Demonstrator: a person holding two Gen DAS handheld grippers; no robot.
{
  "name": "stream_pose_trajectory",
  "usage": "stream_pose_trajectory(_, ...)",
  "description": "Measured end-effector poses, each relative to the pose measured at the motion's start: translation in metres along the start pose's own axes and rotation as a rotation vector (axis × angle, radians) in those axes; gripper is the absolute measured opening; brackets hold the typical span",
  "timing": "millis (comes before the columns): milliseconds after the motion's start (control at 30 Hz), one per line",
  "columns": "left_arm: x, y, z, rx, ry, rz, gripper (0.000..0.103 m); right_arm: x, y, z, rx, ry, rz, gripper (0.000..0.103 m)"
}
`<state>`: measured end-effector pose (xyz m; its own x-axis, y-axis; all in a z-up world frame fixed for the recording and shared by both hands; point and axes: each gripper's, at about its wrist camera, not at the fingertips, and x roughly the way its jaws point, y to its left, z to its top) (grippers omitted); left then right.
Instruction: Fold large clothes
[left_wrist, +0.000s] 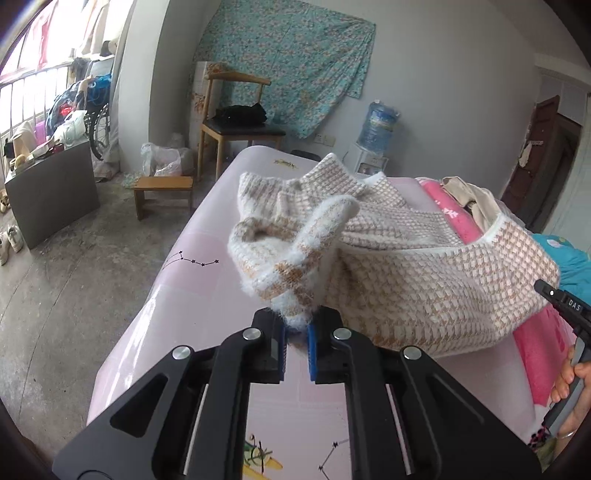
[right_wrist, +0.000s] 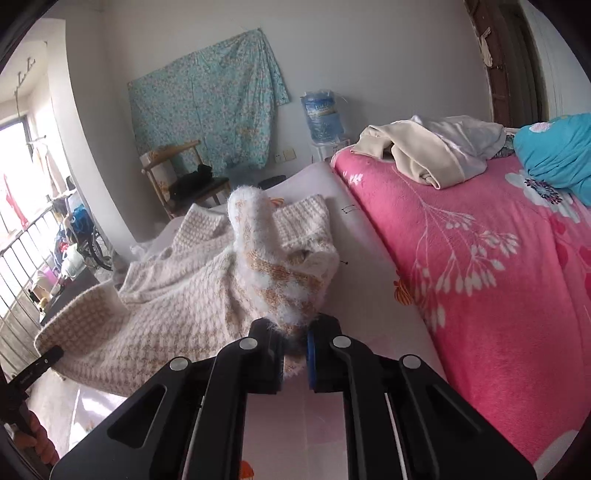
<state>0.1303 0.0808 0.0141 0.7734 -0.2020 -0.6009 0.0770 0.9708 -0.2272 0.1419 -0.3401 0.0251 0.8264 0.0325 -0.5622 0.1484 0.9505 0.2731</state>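
Mid-fold: fuzzy cream-and-tan houndstooth knit sweater (left_wrist: 424, 273) lifted at its near edge above the pale pink printed bed sheet (left_wrist: 177, 280). Left claw (left_wrist: 297, 334) clenched on one corner, right claw (right_wrist: 295, 338) clenched on another. Next, probably: carry both corners forward together, lay flat.

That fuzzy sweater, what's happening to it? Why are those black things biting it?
A person is folding the fuzzy checked sweater on a bed with a pale pink sheet. They hold a claw in each hand. The left claw is shut on one fluffy edge, and the right claw is shut on another. Both edges are lifted off the bed while the rest of the sweater lies bunched up. A pink flowered blanket lies beside it.
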Motion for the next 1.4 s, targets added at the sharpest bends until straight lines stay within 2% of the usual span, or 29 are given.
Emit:
stream_pose_trajectory(100, -0.025, 0.014, -0.008, -0.016, 0.058, -0.056, 0.008, -0.028, -0.007, -0.007, 0.006, 0.051, 0.052, 0.009)
stream_pose_trajectory(167, -0.035, 0.033, -0.021, -0.073, 0.121, -0.092, 0.009, -0.042, -0.015, -0.022, 0.023, 0.118, 0.086, 0.009)
stream_pose_trajectory(200, -0.037, 0.043, -0.029, -0.108, 0.159, -0.110, 0.009, -0.044, -0.020, -0.031, 0.042, 0.169, 0.109, 0.011)
stream_pose_trajectory(267, -0.030, 0.066, -0.047, -0.192, 0.246, -0.123, 0.019, -0.037, -0.031, -0.053, 0.072, 0.311, 0.139, 0.018)
stream_pose_trajectory(300, -0.024, 0.078, -0.057, -0.232, 0.289, -0.121, 0.022, -0.030, -0.038, -0.066, 0.079, 0.385, 0.130, 0.027)
stream_pose_trajectory(367, -0.016, 0.099, -0.075, -0.295, 0.360, -0.083, 0.029, -0.024, -0.049, -0.087, 0.065, 0.483, 0.033, 0.032)
stream_pose_trajectory(433, -0.023, 0.114, -0.079, -0.323, 0.350, -0.033, 0.028, -0.029, -0.062, -0.088, 0.067, 0.482, -0.042, 0.040)
stream_pose_trajectory(533, -0.043, 0.127, -0.070, -0.329, 0.267, -0.018, 0.030, -0.050, -0.075, -0.069, 0.097, 0.372, -0.079, 0.051)
stream_pose_trajectory(633, -0.043, 0.116, -0.055, -0.263, 0.216, -0.010, 0.033, -0.049, -0.067, -0.053, 0.072, 0.308, -0.060, 0.052)
stream_pose_trajectory(800, 0.000, 0.065, -0.021, -0.115, 0.219, -0.036, 0.039, 0.007, -0.024, -0.041, 0.003, 0.364, 0.066, 0.052)
stream_pose_trajectory(900, 0.027, 0.031, -0.009, -0.012, 0.235, -0.029, 0.043, 0.030, 0.012, -0.043, -0.084, 0.381, 0.105, 0.052)
stream_pose_trajectory(967, 0.045, 0.010, -0.007, 0.071, 0.267, 0.008, 0.054, 0.044, 0.033, -0.048, -0.150, 0.401, 0.136, 0.054)
stream_pose_trajectory(1000, 0.057, 0.000, -0.009, 0.110, 0.306, 0.014, 0.057, 0.050, 0.041, -0.052, -0.185, 0.413, 0.146, 0.059)
stream_pose_trajectory(1033, 0.069, -0.008, -0.014, 0.147, 0.352, 0.023, 0.059, 0.057, 0.048, -0.057, -0.220, 0.429, 0.145, 0.064)
stream_pose_trajectory(1100, 0.087, -0.015, -0.024, 0.202, 0.407, 0.066, 0.062, 0.074, 0.058, -0.073, -0.309, 0.507, 0.100, 0.067)
stream_pose_trajectory(1133, 0.087, -0.017, -0.025, 0.221, 0.403, 0.070, 0.064, 0.081, 0.061, -0.080, -0.355, 0.538, 0.069, 0.067)
stream_pose_trajectory(1200, 0.084, -0.017, -0.015, 0.236, 0.395, 0.064, 0.064, 0.080, 0.069, -0.080, -0.434, 0.537, 0.055, 0.068)
stream_pose_trajectory(1267, 0.077, -0.014, 0.005, 0.238, 0.361, 0.052, 0.064, 0.078, 0.075, -0.063, -0.465, 0.533, 0.068, 0.068)
stream_pose_trajectory(1367, 0.073, -0.013, 0.045, 0.258, 0.296, 0.038, 0.066, 0.077, 0.080, -0.024, -0.470, 0.473, 0.107, 0.069)
stream_pose_trajectory(1400, 0.073, -0.012, 0.059, 0.265, 0.279, 0.031, 0.067, 0.080, 0.080, -0.008, -0.459, 0.452, 0.119, 0.073)
